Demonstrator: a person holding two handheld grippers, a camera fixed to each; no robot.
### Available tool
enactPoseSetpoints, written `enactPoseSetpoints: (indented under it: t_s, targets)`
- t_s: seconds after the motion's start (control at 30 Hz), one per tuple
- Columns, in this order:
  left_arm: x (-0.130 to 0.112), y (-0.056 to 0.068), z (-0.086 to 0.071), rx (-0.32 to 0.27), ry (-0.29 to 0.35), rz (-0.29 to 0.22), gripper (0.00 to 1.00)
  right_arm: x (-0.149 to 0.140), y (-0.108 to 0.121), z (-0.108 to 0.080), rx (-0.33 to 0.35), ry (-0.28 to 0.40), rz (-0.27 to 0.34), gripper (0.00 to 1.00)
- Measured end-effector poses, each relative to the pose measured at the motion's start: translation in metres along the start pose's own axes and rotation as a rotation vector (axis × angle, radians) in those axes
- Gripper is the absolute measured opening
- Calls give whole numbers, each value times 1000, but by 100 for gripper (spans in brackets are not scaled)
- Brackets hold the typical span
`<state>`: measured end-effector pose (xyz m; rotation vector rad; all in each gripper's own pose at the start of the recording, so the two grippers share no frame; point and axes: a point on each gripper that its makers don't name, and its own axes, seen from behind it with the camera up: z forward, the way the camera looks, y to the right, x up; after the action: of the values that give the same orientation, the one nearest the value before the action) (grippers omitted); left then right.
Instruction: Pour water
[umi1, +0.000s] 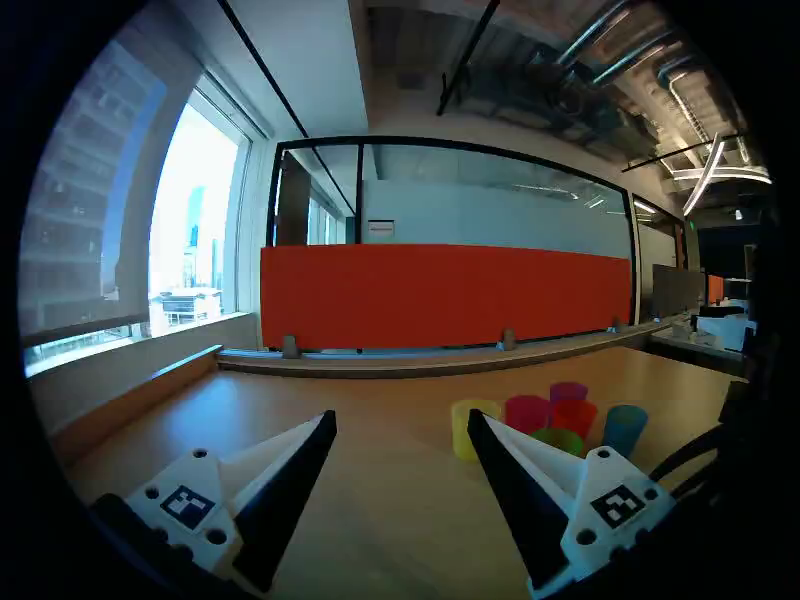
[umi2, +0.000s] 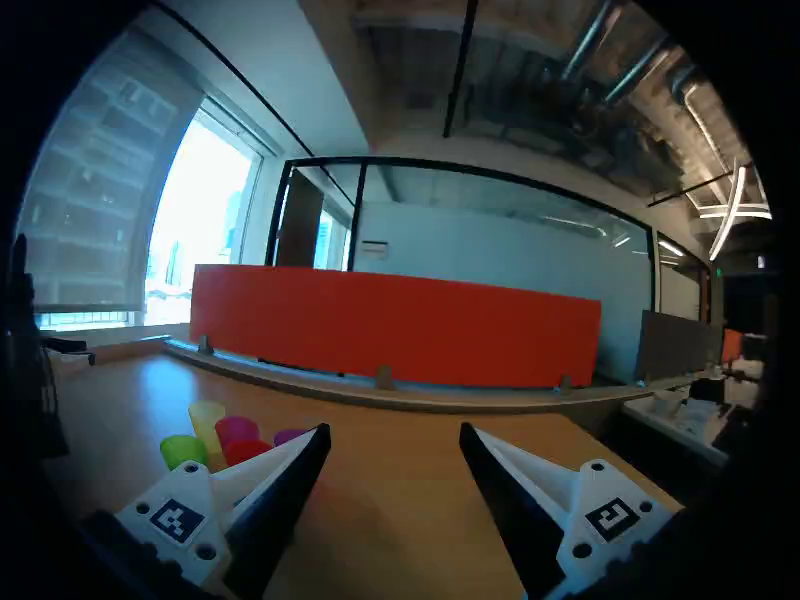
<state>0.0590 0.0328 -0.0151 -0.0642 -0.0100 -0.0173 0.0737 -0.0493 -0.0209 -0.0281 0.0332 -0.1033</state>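
Note:
Several coloured plastic cups stand in a cluster on the wooden table (umi1: 400, 400): a yellow cup (umi1: 467, 428), a pink cup (umi1: 526, 411), a purple cup (umi1: 568, 391), a red cup (umi1: 574, 415), a green cup (umi1: 557, 440) and a blue cup (umi1: 624, 428). My left gripper (umi1: 400, 445) is open just short of them, the cluster by its right finger. In the right gripper view the same cups, yellow (umi2: 207, 422), green (umi2: 182, 449), pink (umi2: 236, 430), sit behind the left finger of my open right gripper (umi2: 393, 448). Nothing lies between either pair of fingers.
An orange partition (umi1: 440, 295) runs along the table's far edge, with glass walls behind it. Windows (umi1: 190, 240) and a ledge line the left side. Other desks with clutter (umi2: 690, 400) stand at the right.

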Motion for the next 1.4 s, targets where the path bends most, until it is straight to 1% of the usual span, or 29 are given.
enactPoseSetpoints:
  t_s: [0.2, 0.3, 0.4, 0.5, 0.7, 0.8, 0.87, 1.0, 1.1, 1.3, 1.4]
  targets:
    - [7, -2, -1, 40, 36, 25, 98, -4, 4, 6, -4, -4, 30, 100]
    - [8, -3, -1, 59, 56, 29, 98, -4, 8, 8, -11, -6, 52, 100]
    - [5, -6, 0, 77, 67, 18, 98, -5, 11, 10, -18, -12, 75, 100]
    - [0, -9, 1, 87, 70, -4, 98, -8, 14, 11, -23, -22, 87, 100]
    - [-15, -19, 3, 96, 70, -21, 98, -10, 17, 12, -40, -25, 82, 100]
    - [-19, -26, 4, 112, 63, -22, 98, -12, 17, 11, -46, -34, 81, 100]
    - [-18, -28, 5, 116, 70, -20, 98, -15, 15, 11, -45, -40, 83, 100]
    - [-20, -27, 6, 108, 79, -16, 98, -16, 13, 11, -44, -45, 85, 100]
    - [-27, -28, 7, 105, 70, -14, 98, -17, 11, 12, -47, -45, 87, 100]
    - [-35, -36, 8, 121, 62, -12, 98, -18, 10, 11, -45, -46, 85, 100]
    - [-38, -36, 9, 120, 58, -16, 98, -17, 10, 11, -48, -45, 82, 100]
